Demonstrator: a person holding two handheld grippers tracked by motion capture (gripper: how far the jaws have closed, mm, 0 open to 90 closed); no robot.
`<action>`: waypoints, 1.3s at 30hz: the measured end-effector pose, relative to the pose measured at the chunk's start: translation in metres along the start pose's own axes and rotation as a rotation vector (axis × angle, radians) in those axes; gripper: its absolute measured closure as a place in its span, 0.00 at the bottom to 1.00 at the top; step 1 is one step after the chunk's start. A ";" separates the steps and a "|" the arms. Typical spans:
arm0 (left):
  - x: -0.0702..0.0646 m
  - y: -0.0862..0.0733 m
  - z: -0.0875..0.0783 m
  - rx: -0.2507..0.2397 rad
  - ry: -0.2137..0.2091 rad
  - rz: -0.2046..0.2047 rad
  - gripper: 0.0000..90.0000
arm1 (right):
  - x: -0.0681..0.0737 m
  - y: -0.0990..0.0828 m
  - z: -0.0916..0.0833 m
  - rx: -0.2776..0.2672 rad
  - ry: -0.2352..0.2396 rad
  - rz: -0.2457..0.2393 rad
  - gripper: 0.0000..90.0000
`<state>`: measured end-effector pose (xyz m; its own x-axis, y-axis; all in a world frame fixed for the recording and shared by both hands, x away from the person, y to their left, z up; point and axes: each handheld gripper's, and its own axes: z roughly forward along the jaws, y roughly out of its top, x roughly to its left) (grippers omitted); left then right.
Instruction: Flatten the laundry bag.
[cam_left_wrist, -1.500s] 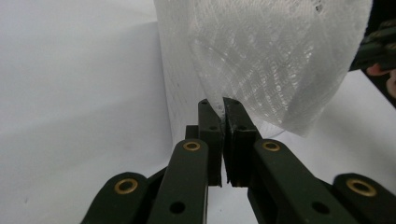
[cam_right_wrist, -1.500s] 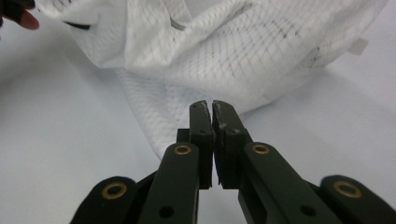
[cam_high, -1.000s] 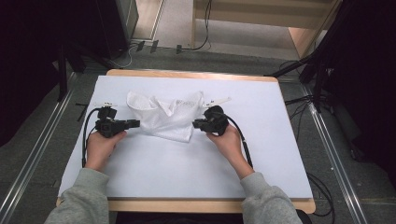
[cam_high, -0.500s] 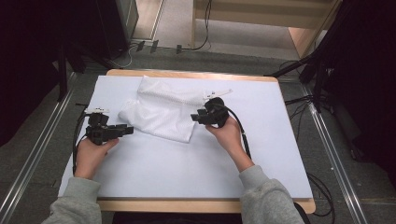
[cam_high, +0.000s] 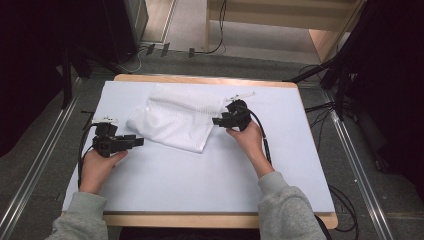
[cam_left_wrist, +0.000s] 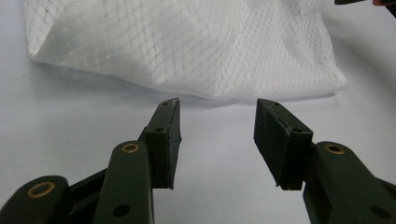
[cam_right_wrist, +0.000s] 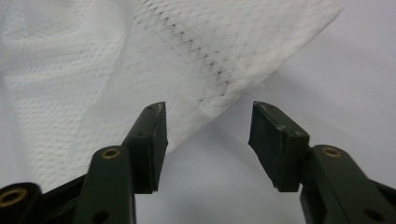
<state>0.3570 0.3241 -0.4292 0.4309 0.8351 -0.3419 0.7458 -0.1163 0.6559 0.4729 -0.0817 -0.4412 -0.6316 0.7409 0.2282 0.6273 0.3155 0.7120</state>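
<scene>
A white mesh cloth lies spread flat on the white-covered table, toward the far middle. My left gripper rests on the table just left of the cloth's near left corner, pointing at it. In the left gripper view its jaws have just been opening, with nothing between them and the cloth a short way ahead. My right gripper sits at the cloth's right edge. Its jaws have just been opening too, and the seamed edge of the cloth lies just beyond the tips, ungripped.
The table's wooden rim shows at the far side. Cables trail off the right edge onto the floor. Black stands rise at the right and a dark cabinet at the far left. Metal rails flank the table.
Both grippers were shut on the bunched cloth. They have opened and let it go; the left has drawn back to the left, the right has shifted farther away, and the cloth lies flatter.
</scene>
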 end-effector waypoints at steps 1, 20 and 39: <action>0.000 0.000 0.000 0.003 0.002 0.003 0.57 | -0.006 0.001 0.003 -0.002 0.000 0.021 0.49; -0.002 0.001 -0.006 0.007 0.023 0.001 0.55 | 0.025 0.019 0.007 -0.065 0.108 -0.074 0.97; -0.012 0.012 -0.019 -0.013 0.015 0.026 0.52 | 0.104 -0.009 0.010 0.010 0.222 -0.254 0.96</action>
<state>0.3513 0.3233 -0.4044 0.4424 0.8399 -0.3143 0.7277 -0.1314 0.6732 0.4064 -0.0018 -0.4302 -0.8518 0.4904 0.1841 0.4405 0.4804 0.7584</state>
